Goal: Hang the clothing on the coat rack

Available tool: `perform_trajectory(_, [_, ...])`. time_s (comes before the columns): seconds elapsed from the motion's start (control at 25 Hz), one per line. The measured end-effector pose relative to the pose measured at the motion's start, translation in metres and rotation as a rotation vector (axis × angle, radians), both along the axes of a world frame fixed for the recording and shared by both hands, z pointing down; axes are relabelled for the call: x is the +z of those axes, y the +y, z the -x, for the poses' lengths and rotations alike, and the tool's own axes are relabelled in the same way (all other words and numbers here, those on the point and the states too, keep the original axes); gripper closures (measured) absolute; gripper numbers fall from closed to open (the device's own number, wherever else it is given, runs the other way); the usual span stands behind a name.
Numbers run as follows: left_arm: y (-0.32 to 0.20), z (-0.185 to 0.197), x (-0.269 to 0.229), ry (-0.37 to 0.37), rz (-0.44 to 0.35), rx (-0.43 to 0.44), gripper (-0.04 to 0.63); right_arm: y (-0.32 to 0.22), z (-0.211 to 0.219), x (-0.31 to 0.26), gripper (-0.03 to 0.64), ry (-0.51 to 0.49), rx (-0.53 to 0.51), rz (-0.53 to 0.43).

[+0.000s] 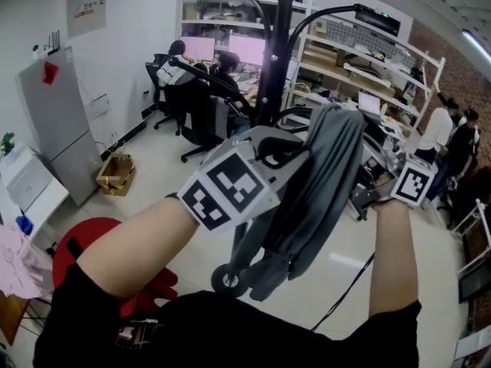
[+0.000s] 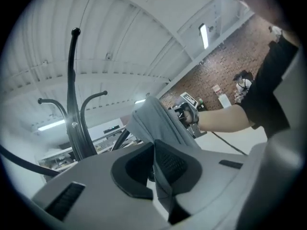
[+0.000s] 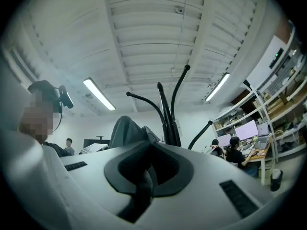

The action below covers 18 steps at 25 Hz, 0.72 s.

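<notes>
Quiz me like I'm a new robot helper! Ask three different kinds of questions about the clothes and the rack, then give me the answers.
1. True or false: the garment is red.
2. How many grippers pinch it? A. none B. one C. two
3. What colour is the rack?

Key
1. False. It is grey.
2. C. The left gripper and the right gripper are both shut on it.
3. Black.
</notes>
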State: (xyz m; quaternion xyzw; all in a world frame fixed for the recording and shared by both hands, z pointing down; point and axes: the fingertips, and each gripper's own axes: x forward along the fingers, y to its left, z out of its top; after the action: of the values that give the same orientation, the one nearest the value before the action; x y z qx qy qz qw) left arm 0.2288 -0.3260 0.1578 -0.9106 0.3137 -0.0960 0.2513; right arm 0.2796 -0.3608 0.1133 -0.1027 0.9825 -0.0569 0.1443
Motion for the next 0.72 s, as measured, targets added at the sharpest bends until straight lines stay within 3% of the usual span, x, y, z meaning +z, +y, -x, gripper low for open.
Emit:
perform_trajectory(0.16, [0.01, 0.005, -0.003, 0.077, 0.024, 0.041, 0.591, -0.01, -0.022, 0.005, 0.592, -0.092, 0.061, 0.035])
perform_trajectory(0.32, [0.015, 0.003, 0.024, 0.004, 0.018, 0.03, 0.591, -0.024, -0.051, 0.028, 0.594, -0.098, 0.194, 0.077])
perform_trajectory(0.44, [0.015, -0.001, 0.037, 0.014, 0.034, 0.034, 0.591, -0.025, -0.067, 0.037, 0.594, -0.112, 0.249, 0.087])
perform_trajectory(0.72, [0.031, 0.014, 0.046, 0.087, 0.069, 0.065, 0.59, 0.006, -0.096, 0.036, 0.594, -0.093, 0.452, -0.018])
